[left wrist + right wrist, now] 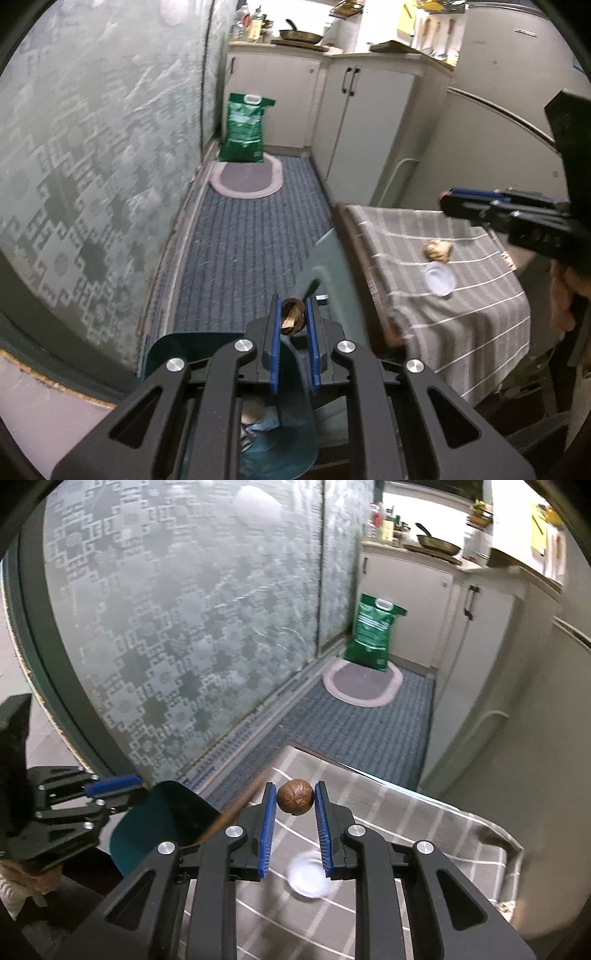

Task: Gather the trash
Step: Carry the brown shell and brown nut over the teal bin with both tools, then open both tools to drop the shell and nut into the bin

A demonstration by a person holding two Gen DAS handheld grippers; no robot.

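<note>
My left gripper [294, 310] is shut on a small brown piece of trash [292, 316] and holds it over the open teal bin [325, 269], whose raised lid [166, 819] shows in the right wrist view. My right gripper [295, 794] is shut on a brown crumpled ball [295, 796] above the striped grey cloth [388, 812]. In the left wrist view the right gripper [443, 203] hangs over the cloth [461, 314]. A tan crumpled wad [437, 251] and a white plastic lid [439, 281] lie on the cloth. The lid also shows under the right gripper [310, 880].
The teal bin holds trash at the bottom [255, 417]. A patterned glass door [92, 166] runs along the left. A green sack [243, 129] and an oval mat [246, 177] lie at the far end by white cabinets [369, 129]. Blue striped carpet [240, 251] covers the floor.
</note>
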